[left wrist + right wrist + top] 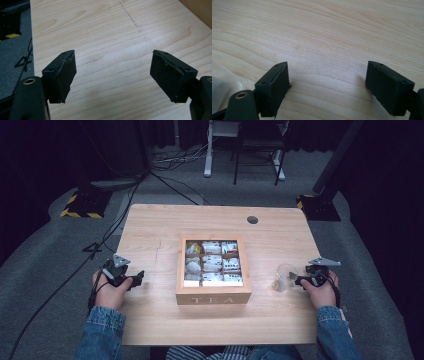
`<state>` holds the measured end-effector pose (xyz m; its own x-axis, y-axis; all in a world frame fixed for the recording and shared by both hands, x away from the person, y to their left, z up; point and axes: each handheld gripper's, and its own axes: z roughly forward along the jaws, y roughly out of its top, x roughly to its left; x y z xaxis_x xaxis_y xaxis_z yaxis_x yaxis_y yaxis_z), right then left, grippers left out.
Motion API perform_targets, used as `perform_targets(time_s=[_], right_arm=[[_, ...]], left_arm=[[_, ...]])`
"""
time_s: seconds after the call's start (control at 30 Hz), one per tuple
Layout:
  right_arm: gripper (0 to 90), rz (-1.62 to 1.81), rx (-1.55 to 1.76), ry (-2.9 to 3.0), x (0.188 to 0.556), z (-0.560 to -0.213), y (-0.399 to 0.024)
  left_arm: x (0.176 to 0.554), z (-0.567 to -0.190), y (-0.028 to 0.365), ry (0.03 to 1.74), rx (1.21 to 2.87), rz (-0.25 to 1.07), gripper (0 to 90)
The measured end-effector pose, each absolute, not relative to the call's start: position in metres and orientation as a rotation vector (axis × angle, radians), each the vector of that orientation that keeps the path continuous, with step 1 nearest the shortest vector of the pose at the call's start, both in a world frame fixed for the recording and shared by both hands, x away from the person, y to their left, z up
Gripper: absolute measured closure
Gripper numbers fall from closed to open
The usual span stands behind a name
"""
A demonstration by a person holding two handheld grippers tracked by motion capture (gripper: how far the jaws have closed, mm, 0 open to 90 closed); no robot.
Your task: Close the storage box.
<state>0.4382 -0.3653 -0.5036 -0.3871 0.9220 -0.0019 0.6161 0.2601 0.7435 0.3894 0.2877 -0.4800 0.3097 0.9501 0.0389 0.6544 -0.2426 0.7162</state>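
From the high view, the clear plastic cup (285, 278) stands on the pale wooden worktop (150, 227) just beside the right gripper (302, 281), right of the wooden tea box (213, 295); it looks light, thin-walled and easily crushed (best held low on its wall). What the cup holds is unclear.

In the left gripper view, the left gripper (113, 75) has its fingers wide apart over bare wood.

In the right gripper view, the fingers are likewise apart and empty, and the cup is a cut-off blur at the left edge.

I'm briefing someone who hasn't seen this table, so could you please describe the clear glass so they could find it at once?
Start from the wooden tea box in the middle of the table. Look to its right, just in front of the right tool: there stands the clear glass. It is the only see-through, upright vessel on the table.
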Motion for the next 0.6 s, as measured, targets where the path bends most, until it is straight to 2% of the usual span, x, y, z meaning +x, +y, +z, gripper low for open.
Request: perform_targets(time_s=[0.3, 0.6], right_arm=[[19.4, 0.932, 1.392, 2.098, 0.438, -0.504, -0.365], [19.7, 0.932, 1.391, 2.098, 0.438, -0.504, -0.365]], left_arm=[[0.394, -0.487, 0.285, 1.436, 2.006, 0.673, 21.4], [0.398, -0.496, 0.279, 1.465, 2.059, 0.620, 19.6]])
